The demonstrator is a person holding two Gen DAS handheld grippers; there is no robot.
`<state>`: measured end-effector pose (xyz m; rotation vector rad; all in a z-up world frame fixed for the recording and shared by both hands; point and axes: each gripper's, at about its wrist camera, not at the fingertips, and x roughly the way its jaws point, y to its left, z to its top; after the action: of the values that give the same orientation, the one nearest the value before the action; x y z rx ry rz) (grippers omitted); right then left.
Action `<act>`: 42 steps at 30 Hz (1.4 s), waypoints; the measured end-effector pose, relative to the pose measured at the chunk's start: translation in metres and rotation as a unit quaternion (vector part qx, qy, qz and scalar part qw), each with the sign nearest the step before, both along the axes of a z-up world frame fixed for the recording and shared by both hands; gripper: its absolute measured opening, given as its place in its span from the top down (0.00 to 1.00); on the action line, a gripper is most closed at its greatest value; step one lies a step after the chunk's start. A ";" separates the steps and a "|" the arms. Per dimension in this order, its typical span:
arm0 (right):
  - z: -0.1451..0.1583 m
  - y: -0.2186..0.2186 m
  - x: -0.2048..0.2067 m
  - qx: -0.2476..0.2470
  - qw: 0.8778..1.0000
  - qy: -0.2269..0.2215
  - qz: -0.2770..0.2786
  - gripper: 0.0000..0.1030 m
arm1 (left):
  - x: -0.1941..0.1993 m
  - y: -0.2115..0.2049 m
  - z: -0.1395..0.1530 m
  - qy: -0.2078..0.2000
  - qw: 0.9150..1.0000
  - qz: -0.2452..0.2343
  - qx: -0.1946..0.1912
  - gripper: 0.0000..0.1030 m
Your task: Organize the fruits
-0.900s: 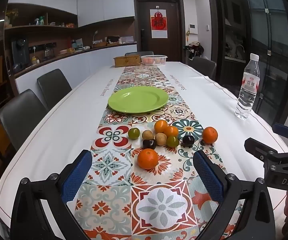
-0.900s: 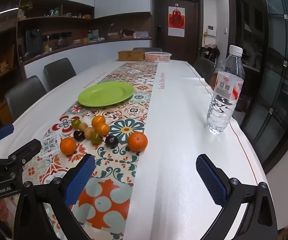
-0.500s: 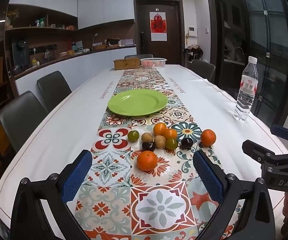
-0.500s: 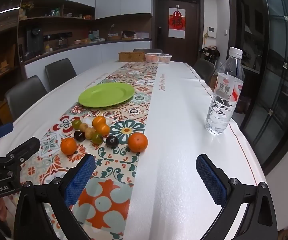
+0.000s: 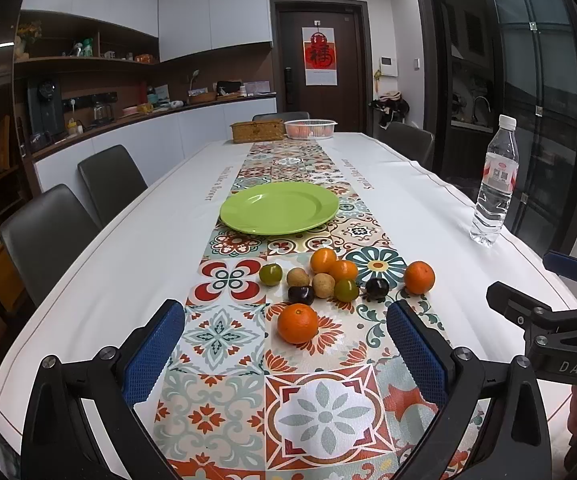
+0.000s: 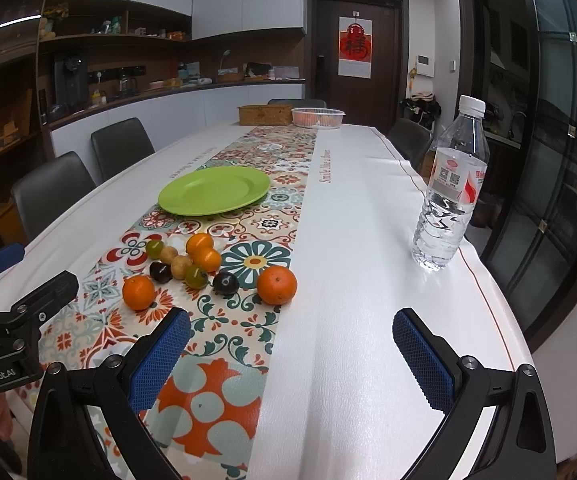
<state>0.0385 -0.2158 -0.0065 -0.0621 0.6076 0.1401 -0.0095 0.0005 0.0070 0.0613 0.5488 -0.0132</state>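
Several small fruits lie clustered on the patterned table runner [image 5: 320,408]: oranges, green and tan ones and two dark ones. The nearest orange [image 5: 297,323] sits just ahead of my left gripper [image 5: 284,340], which is open with nothing between its blue pads. A second orange [image 6: 276,285] lies at the runner's right edge, ahead and left of my right gripper [image 6: 292,350], also open with nothing in it. An empty green plate [image 5: 279,208] rests beyond the fruit. The right gripper shows at the right edge of the left wrist view.
A water bottle [image 6: 450,192] stands on the white cloth at the right. A wicker box [image 5: 257,130] and a plastic basket [image 5: 310,128] sit at the table's far end. Dark chairs [image 5: 48,236] line the left side.
Both views have tilted slightly, so the fruit and plate sit a little higher in frame. Both grippers stay open and nothing on the table has moved.
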 end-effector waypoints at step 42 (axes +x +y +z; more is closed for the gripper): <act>0.002 0.000 -0.001 0.000 1.000 -0.003 0.000 0.01 | -0.003 -0.003 0.009 -0.010 1.000 0.001 0.000 0.00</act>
<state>0.0376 -0.2154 -0.0049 -0.0620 0.6016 0.1404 -0.0120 -0.0026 0.0156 0.0612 0.5290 -0.0108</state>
